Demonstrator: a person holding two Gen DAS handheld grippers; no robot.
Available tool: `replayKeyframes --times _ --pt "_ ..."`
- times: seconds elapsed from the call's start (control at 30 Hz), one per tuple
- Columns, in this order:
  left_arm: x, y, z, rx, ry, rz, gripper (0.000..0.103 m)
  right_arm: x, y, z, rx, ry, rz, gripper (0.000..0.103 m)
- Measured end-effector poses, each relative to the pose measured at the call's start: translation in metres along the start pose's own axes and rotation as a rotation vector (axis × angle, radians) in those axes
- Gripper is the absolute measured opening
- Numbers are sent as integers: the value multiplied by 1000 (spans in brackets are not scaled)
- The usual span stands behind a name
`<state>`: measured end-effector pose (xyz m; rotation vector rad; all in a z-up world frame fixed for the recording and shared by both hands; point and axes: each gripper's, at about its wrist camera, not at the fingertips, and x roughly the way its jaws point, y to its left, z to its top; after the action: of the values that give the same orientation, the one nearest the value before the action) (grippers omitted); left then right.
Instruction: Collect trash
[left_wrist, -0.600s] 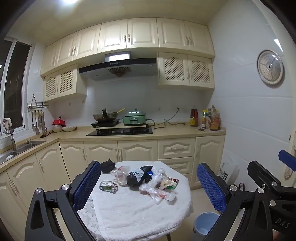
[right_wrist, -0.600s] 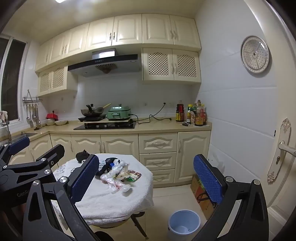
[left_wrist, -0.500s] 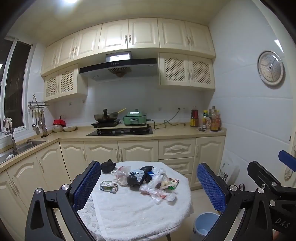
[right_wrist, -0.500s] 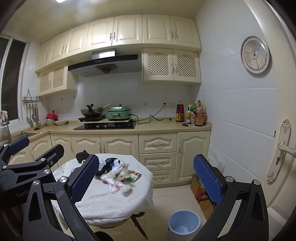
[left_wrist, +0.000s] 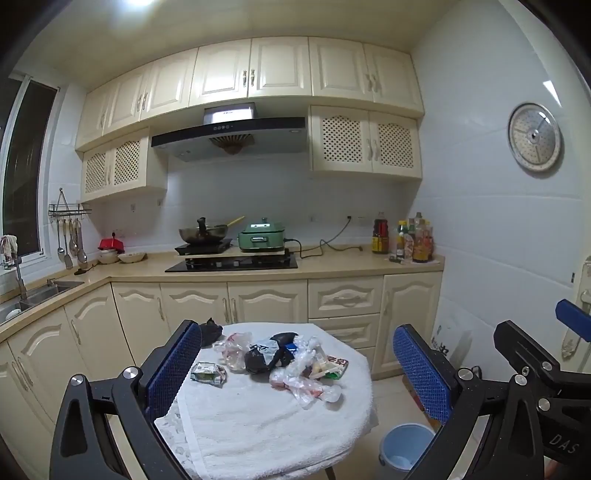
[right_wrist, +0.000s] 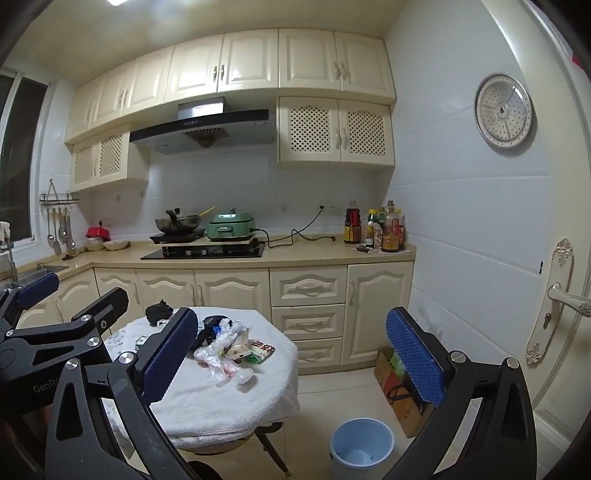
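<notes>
Two wrist views side by side, both facing the shared table (left_wrist: 258, 424) and bin (right_wrist: 360, 443) from well back.

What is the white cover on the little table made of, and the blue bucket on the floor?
The white cover looks like terry cloth, a soft towel: its surface is fuzzy and matte, and it droops over the table edge in thick folds. The blue bucket looks like plastic: smooth, evenly coloured, with a thin rim and a slight sheen.

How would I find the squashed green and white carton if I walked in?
Find the round table under its white towel. The trash pile sits at its far side. The flattened green-and-white carton lies alone at the pile's left edge, the only printed box shape beside crinkly bags.
</notes>
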<state>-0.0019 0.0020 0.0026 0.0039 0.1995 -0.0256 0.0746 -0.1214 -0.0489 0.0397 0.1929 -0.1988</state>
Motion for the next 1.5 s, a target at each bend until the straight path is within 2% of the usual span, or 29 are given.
replayKeyframes --times 0.63,1.5 --pt "6 -16 0 36 4 -18 102 0 -10 -7 33 8 -31 103" --pt "5 -18 -1 38 2 -17 102 -1 -15 -6 42 12 -31 103"
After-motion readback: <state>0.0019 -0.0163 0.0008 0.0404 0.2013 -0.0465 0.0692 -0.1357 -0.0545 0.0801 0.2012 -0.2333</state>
